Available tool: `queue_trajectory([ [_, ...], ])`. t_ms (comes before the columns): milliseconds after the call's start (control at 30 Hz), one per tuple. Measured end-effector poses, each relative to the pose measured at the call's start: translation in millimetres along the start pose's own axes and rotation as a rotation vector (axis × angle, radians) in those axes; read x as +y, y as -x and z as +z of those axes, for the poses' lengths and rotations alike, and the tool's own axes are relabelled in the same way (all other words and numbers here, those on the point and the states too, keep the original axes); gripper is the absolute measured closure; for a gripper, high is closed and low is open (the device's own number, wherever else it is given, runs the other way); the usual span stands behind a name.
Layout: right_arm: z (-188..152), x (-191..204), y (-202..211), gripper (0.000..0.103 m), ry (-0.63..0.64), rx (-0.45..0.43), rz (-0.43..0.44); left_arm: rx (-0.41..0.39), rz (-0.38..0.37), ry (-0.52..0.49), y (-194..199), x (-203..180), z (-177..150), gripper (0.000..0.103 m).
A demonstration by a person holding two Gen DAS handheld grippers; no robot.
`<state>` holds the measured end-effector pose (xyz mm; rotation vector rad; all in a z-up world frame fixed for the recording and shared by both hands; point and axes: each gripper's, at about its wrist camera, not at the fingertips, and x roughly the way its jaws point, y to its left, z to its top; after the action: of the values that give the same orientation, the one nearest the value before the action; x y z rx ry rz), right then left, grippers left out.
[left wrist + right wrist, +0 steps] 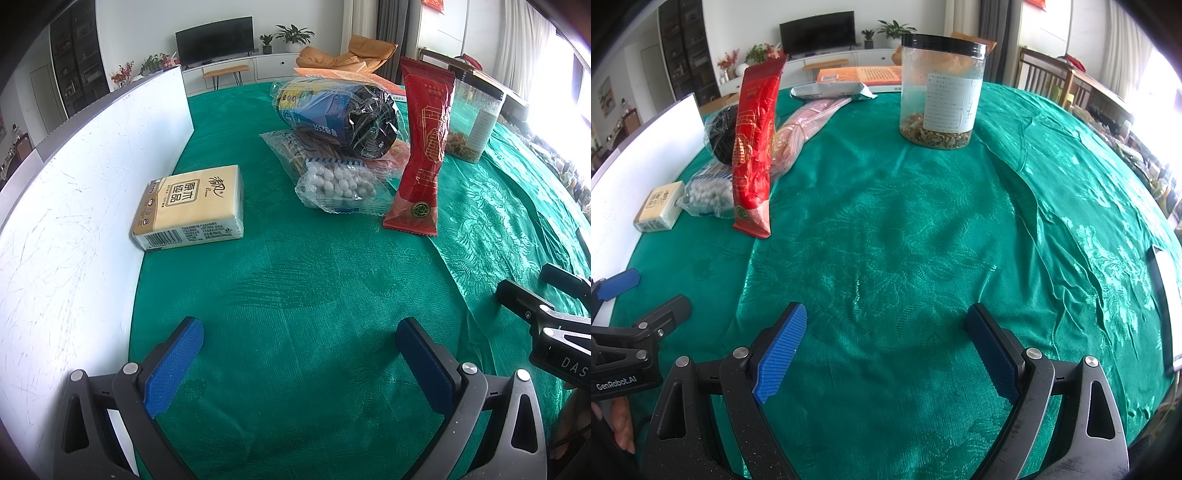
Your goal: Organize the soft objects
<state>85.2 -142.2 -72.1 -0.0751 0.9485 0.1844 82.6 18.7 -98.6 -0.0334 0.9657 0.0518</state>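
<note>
Two tongs are held wide apart and empty above the green tabletop (295, 295). Ahead and slightly left of the left tongs (299, 354), the tissue pack (192, 206) is seen lying flat against the white board (74, 192), its long axis running away from the camera. Beyond it, the cotton swab bag (338, 184), the bagged roll (336, 114) and the red packet (421, 155) are clustered. From the right tongs (886, 347) these are set far left, so the left hand is judged nearer.
</note>
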Motion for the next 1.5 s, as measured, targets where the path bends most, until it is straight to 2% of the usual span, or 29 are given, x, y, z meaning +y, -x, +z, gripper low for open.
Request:
queue_trajectory([
  [1500,1.2,-0.1,-1.0,0.011,-0.002,-0.007,-0.001,0.011,-0.010,-0.023,2.0,5.1,-1.8,0.000],
])
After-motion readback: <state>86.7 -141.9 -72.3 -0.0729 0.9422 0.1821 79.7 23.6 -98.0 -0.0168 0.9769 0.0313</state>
